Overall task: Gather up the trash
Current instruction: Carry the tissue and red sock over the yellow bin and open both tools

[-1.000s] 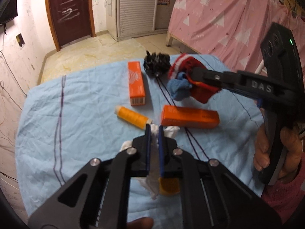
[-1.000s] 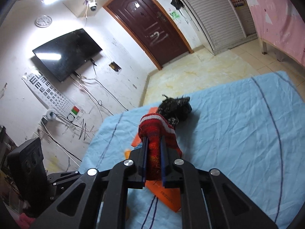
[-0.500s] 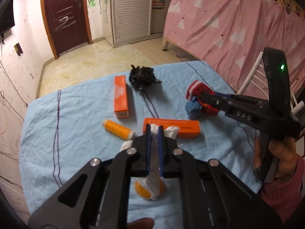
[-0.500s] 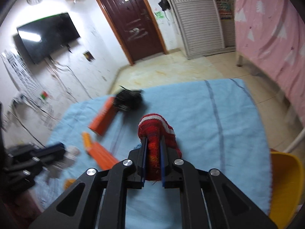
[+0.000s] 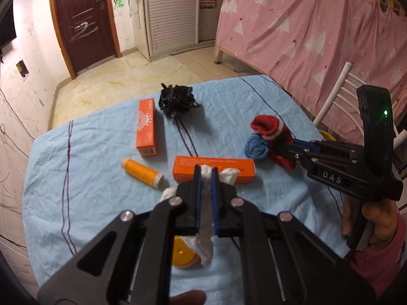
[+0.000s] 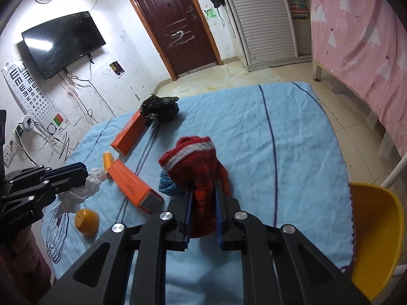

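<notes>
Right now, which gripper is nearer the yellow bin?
Right. The right gripper, shut on the red sock, is just beside the yellow bin; the left gripper, holding the tissue, is across the table.

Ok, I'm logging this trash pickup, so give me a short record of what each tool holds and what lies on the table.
left tool: shut on crumpled white tissue
right tool: shut on red knitted sock with white stripe
surface: table under light blue cloth
lying loose: two orange cardboard boxes, orange thread spool, black crumpled bag, blue knitted ball, small orange dome
beside table: yellow plastic bin
</notes>
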`<state>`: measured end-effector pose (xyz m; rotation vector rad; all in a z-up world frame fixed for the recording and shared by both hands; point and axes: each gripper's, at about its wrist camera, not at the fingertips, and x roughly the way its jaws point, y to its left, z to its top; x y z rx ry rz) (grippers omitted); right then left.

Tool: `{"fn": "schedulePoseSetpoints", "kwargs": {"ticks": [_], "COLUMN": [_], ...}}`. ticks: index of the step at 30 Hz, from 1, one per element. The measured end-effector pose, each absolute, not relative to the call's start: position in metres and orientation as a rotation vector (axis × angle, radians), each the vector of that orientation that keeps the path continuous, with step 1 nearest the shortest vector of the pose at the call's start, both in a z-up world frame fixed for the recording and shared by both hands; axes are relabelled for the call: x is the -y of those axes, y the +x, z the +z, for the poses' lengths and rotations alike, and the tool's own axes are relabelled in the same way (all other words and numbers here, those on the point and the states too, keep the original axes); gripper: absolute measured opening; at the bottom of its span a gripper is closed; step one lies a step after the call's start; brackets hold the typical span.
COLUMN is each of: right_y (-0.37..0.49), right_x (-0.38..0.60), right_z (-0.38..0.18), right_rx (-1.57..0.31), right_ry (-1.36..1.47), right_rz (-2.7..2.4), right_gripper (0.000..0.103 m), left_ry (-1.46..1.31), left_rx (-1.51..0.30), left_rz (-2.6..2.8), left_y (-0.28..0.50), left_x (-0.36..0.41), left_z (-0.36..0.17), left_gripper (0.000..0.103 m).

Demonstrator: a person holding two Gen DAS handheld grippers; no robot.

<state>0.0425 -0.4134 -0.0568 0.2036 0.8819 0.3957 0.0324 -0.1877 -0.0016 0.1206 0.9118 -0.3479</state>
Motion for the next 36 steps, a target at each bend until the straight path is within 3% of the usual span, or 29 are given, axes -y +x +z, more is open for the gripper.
{"fn": "schedulePoseSetpoints", "kwargs": {"ticks": [15, 24, 26, 28, 29, 36], "right_y": [0.012, 0.024, 0.026, 0.030, 0.031, 0.048], "right_x": [0.473, 0.494, 0.492, 0.487, 0.485, 0.459], "right_z": [-0.024, -0.036, -0.037, -0.040, -0.041, -0.051], "right_rx": [-0.707, -0.739, -0.747, -0.766, -0.768, -0.796], "right_ry": [0.281, 0.307, 0.279, 0.228, 0.217, 0.094], "right_rz": [0.306, 0.284, 0.277, 0.252, 0.248, 0.248], "right_gripper": [0.008, 0.010, 0.024, 0.081, 0.087, 0.087], "left_ry": [0.153, 0.181, 0.189, 0.191, 0.191, 0.188], "left_rx": [-0.877, -0.868, -0.869, -0.875, -0.877, -0.886], "left_rz": [-0.398, -0.440, -0.439, -0.436, -0.434, -0.427], "left_y": [0.025, 0.026, 0.025, 0.028, 0.028, 0.035], "left_x": [0.220, 0.252, 0.254, 0.256, 0.256, 0.257], "left_z": [0.012, 0.016, 0.015, 0.013, 0.012, 0.009], "left_gripper": [0.006, 0.006, 0.006, 0.006, 0.006, 0.006]}}
